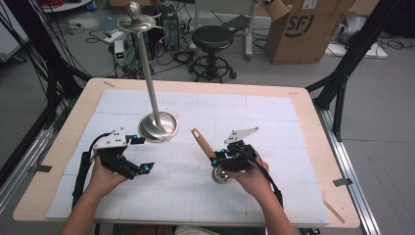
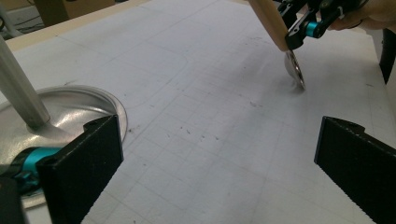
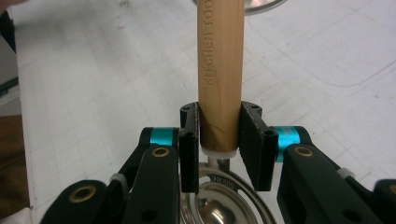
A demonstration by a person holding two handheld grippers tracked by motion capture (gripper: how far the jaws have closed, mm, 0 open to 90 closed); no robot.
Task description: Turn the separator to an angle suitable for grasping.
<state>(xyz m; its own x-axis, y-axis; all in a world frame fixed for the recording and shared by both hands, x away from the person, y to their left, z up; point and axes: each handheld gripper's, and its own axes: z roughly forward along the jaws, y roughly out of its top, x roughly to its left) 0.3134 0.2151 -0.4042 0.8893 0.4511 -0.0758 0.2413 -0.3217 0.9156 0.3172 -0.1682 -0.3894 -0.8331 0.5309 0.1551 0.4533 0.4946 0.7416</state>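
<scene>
High view: right gripper (image 1: 219, 157) clamped on wooden handle (image 1: 202, 142) of ladle, steel bowl (image 1: 221, 176) low over white mat (image 1: 205, 105); left gripper (image 1: 138, 154) wide, empty, near stand (image 1: 157, 126); best lifted level, grip firm.

Black jaws — teal pins, brass rivets

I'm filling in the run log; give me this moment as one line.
right hand-held gripper: shut on wooden-handled ladle | left hand-held gripper: open, beside steel stand | table
</scene>
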